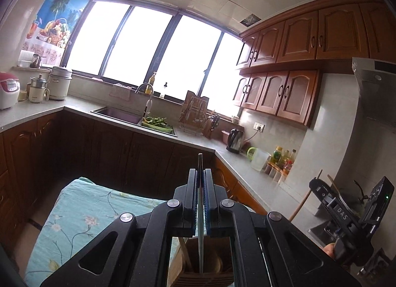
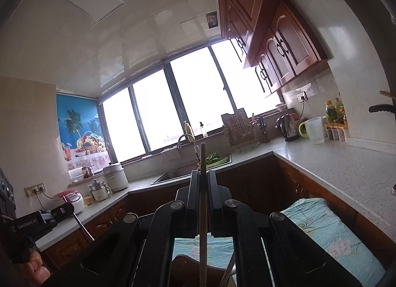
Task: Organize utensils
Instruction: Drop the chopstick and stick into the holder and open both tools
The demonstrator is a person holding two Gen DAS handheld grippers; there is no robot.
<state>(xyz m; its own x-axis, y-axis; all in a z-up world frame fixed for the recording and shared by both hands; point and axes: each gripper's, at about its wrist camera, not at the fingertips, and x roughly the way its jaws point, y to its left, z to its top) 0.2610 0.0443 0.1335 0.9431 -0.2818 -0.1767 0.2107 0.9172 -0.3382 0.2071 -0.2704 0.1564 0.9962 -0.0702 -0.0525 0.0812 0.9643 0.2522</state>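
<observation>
My left gripper (image 1: 201,175) is shut on a thin metal utensil handle (image 1: 200,212) that stands upright between its blue pads. Its lower end reaches into a wooden utensil holder (image 1: 212,272) below the gripper. My right gripper (image 2: 203,175) is shut on a pale wooden utensil handle (image 2: 203,203), also upright, above the brown holder (image 2: 188,269). A second metal utensil (image 2: 229,272) leans in that holder. The right gripper shows at the right of the left wrist view (image 1: 346,215), the left gripper at the left of the right wrist view (image 2: 37,222).
A floral teal cloth (image 1: 81,215) covers the surface under the holder. A grey L-shaped countertop (image 2: 346,163) carries a kettle (image 1: 235,141), a clear jug (image 1: 258,159), bottles, a dish rack (image 1: 194,116), a sink (image 1: 118,113) and rice cookers (image 1: 59,83).
</observation>
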